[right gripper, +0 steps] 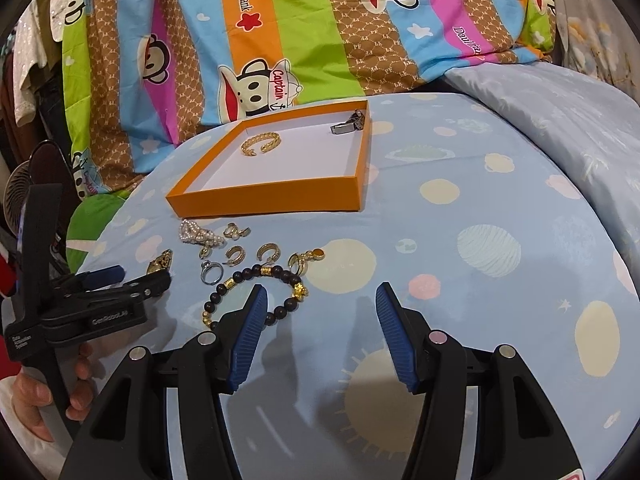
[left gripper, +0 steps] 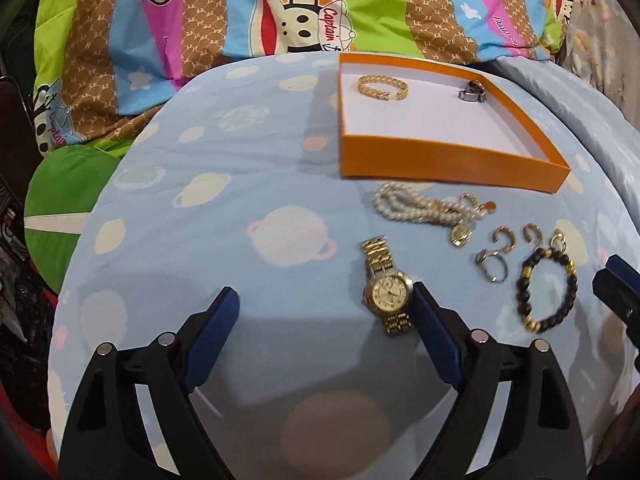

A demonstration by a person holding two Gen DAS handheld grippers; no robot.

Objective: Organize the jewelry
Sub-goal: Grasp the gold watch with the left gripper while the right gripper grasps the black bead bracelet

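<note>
An orange box with a white floor holds a gold bangle and a silver clasp piece. In front of it lie a pearl bracelet, gold hoop earrings, a silver ring, a black-and-gold bead bracelet and a gold watch. My left gripper is open, its right finger beside the watch. My right gripper is open and empty, its left finger over the bead bracelet.
Everything lies on a pale blue planet-print cushion. A striped monkey-print blanket lies behind it. A green pillow sits at the left. The left gripper's body shows in the right wrist view.
</note>
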